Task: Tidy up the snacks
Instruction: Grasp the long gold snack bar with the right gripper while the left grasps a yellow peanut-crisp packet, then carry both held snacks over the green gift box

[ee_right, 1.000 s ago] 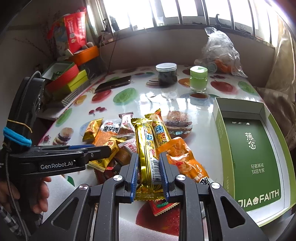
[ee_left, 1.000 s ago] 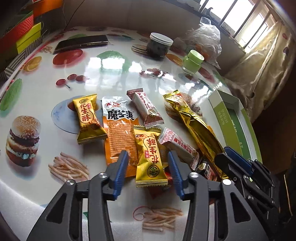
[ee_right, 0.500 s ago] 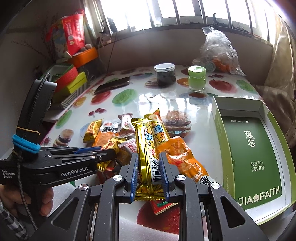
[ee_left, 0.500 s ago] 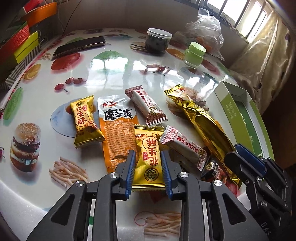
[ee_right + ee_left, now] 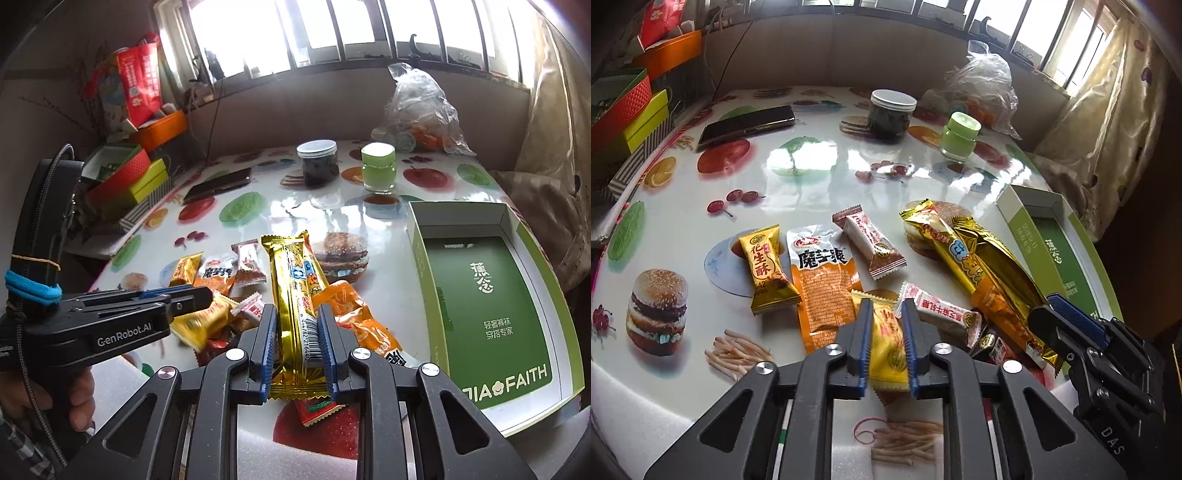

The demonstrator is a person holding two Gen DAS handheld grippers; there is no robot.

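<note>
A: What's new at the left gripper [image 5: 886, 341]?
B: A second ago its jaws stood wide, either side of the yellow peanut candy [image 5: 888, 354]. Now they are closing, and the pads already pinch the wrapper, which is crumpled between them. The candy sits just in front of the orange konjac packet [image 5: 823, 284], overlapping its near corner.

A: And the right gripper [image 5: 297, 349]?
B: No change. It stays clenched on the gold bar [image 5: 291, 306], gripped at its barcode end, with the orange sachet [image 5: 358, 317] just right of it.

A: So what does that mean for the job?
B: I'd say both hands now have a snack secured, so lifting looks like the next step. The green box [image 5: 417, 236] lies empty, to the right of the konjac packet, beyond the gold bar; it seems the likely destination.

A: What's left behind?
B: Left of the konjac packet, another yellow candy [image 5: 768, 269]; just past it, a brown-ended wafer [image 5: 870, 243]. Far beyond, the jar [image 5: 892, 116] and phone [image 5: 746, 125].
</note>
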